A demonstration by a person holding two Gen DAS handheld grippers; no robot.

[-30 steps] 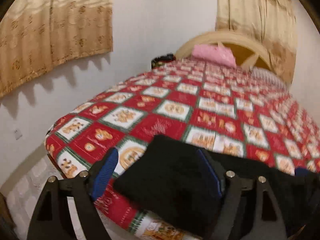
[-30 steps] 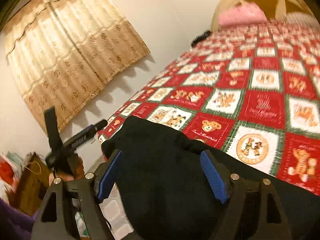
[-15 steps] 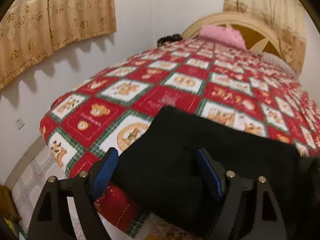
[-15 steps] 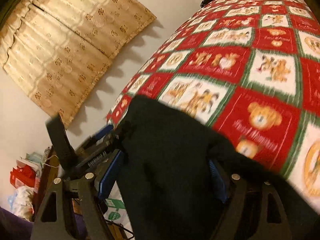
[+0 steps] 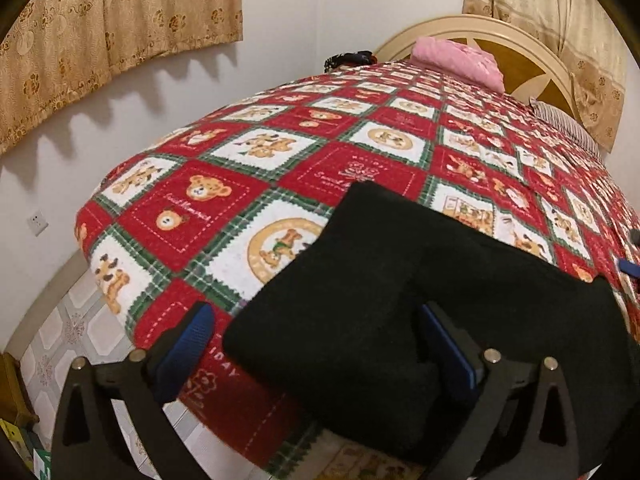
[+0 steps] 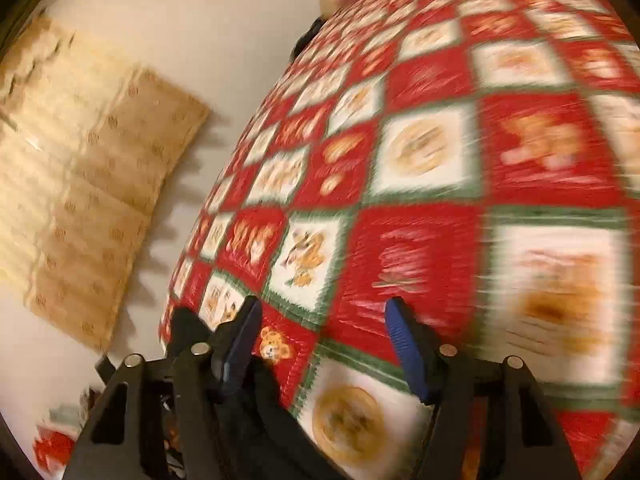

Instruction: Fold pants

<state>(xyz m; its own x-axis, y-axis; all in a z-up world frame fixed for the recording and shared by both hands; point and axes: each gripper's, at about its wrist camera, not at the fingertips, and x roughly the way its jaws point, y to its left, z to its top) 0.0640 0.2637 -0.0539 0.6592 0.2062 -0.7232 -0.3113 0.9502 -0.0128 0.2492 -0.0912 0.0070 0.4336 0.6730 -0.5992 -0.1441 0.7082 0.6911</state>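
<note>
The black pants point(image 5: 400, 288) lie folded in a thick stack near the front corner of the bed point(image 5: 208, 216). My left gripper point(image 5: 316, 344) is open, its blue pads either side of the stack's near edge, the fabric between the jaws but not pinched. In the blurred right wrist view my right gripper point(image 6: 324, 344) is open and empty above the bedspread point(image 6: 440, 184). A strip of black pants point(image 6: 256, 392) shows at its lower left, beside the left finger.
A pink pillow point(image 5: 460, 56) and a striped pillow point(image 5: 564, 124) lie at the cream headboard point(image 5: 516, 36). A dark object point(image 5: 352, 58) sits at the far left corner. Curtains point(image 5: 104, 28) hang on the left wall. Tiled floor point(image 5: 60, 332) lies below the bed edge.
My right gripper has let go of the pants and swung away over the bedspread. The pants have settled flat on the bed. My left gripper stays open around the stack.
</note>
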